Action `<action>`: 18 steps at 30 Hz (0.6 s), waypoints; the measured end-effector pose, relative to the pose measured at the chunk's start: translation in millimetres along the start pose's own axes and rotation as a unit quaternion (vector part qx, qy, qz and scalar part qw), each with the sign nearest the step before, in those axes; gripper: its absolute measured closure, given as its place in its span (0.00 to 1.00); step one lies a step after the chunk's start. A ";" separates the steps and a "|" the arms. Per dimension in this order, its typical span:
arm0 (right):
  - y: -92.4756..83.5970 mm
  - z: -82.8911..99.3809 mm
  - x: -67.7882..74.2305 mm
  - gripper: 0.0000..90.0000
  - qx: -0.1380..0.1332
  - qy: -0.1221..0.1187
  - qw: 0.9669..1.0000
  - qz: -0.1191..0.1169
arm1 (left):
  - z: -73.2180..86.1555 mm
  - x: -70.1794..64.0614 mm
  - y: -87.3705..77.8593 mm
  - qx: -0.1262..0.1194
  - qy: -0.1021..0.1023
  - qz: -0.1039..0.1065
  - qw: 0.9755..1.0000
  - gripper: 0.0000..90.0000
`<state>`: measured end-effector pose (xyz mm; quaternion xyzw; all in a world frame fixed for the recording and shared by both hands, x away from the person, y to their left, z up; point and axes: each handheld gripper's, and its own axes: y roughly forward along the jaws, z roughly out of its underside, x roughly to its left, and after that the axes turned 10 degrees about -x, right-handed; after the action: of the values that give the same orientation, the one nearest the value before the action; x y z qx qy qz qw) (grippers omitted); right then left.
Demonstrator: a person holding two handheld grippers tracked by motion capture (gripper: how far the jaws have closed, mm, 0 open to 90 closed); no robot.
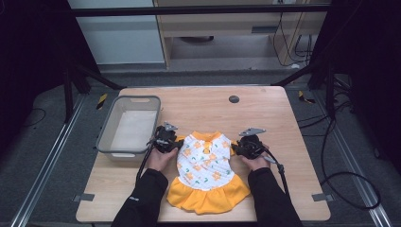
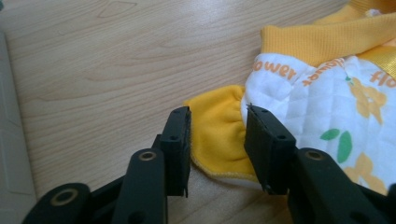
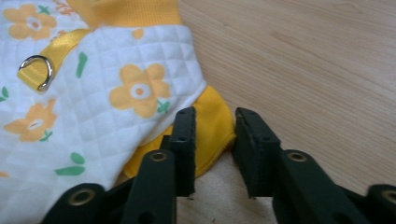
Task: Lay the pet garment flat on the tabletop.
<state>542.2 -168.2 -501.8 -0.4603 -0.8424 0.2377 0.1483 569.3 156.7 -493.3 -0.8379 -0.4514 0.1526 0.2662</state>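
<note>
**A:** Where did the little dress (image 1: 206,171) lie?

**B:** Flat on the wooden table (image 1: 274,123), near its front edge, collar toward twelve o'clock and the orange ruffled hem toward six. The grey plastic tub (image 1: 128,126) stood at about ten o'clock from it.

**A:** And the tongs?

**B:** One on each side. The left gripper (image 1: 173,143) sat at the dress's nine o'clock, at the sleeve; the right gripper (image 1: 236,147) at its three o'clock, at the other sleeve.

**A:** How far open were they?

**B:** Both partly open. In the left gripper view the yellow left sleeve (image 2: 217,135) lay in the gap between the jaws, neither pad pressing on it. In the right gripper view the yellow right sleeve (image 3: 212,133) also lay between the jaws; its cloth ran close along the left-hand pad, and I could not quite tell whether it brushed it. There was no pinch that I could see, so neither had hold of anything.

**A:** Any writing?

**B:** Yes, orange lettering on the white quilted cloth near the collar: "flower" read clearly in the left gripper view, repeated at other angles and partly cut off. A small metal ring (image 3: 38,71) hung on a yellow strap at eleven o'clock in the right gripper view.
</note>
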 end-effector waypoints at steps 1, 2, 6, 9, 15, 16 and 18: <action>-0.2 -0.2 2.3 0.88 0.002 0.001 1.000 -0.007 | 0.7 -1.0 -0.1 -0.001 0.000 0.003 1.000 0.73; -0.1 -0.2 2.9 0.91 0.002 0.002 1.000 -0.010 | 0.8 -1.3 0.0 -0.001 -0.003 0.006 1.000 0.76; -0.5 -0.7 3.9 0.97 0.004 0.003 1.000 -0.013 | 0.6 -3.3 0.2 0.002 -0.006 0.016 1.000 0.90; -3.1 -1.8 2.3 0.99 0.001 0.004 1.000 -0.015 | -0.4 -5.5 -1.2 0.008 0.005 0.013 1.000 0.96; -10.7 -12.4 -0.5 0.99 -0.025 -0.002 0.999 -0.024 | -9.1 -7.7 -13.5 -0.026 0.012 0.003 1.000 0.98; -14.2 -23.4 -1.6 0.99 -0.040 -0.013 0.999 -0.023 | -19.7 -8.0 -23.7 -0.051 0.016 0.003 0.999 0.98; -17.3 -37.3 -2.6 0.99 -0.063 -0.018 0.998 -0.019 | -31.6 -9.1 -32.5 -0.075 0.024 -0.005 0.997 0.98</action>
<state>548.9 -168.6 -461.2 -0.4486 -0.8667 0.1895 0.1078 558.1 154.0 -448.5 -0.8566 -0.4591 0.0974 0.2142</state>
